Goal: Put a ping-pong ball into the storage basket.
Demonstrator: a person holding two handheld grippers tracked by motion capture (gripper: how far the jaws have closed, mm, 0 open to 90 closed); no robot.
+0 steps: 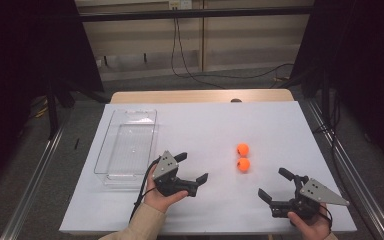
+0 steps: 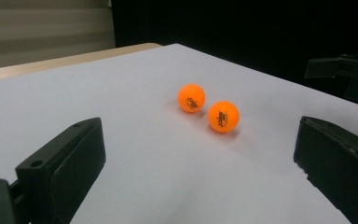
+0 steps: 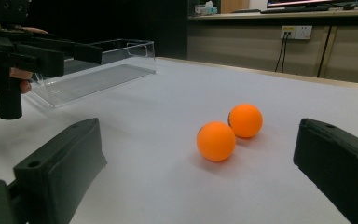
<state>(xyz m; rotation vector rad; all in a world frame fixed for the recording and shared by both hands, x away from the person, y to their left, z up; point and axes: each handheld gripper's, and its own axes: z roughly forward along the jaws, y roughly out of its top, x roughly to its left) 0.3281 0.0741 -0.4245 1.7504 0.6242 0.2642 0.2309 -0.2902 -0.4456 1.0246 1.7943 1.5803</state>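
We see black print on the two orange balls (image 2: 207,107) in the left gripper view; they touch mid-table, clear tray (image 1: 127,145) at 9 o'clock; left gripper (image 1: 194,168) and right gripper (image 1: 275,184) spread, empty

Two hand-held grippers are seen, each built of matte black parts. The left gripper (image 1: 194,167) is topped by a grey three-cornered plate dotted with small dark screws, and a black cable is trailed from its rear toward the person's beige sleeve (image 1: 141,223). The right gripper (image 1: 275,184) is fitted with the same grey plate (longer in outline from above) and a thin black cable at its back. In both gripper views, the jaws are shown as thick, blocky black pads with rounded corners; a small round hole is sunk into the upper face of one pad.
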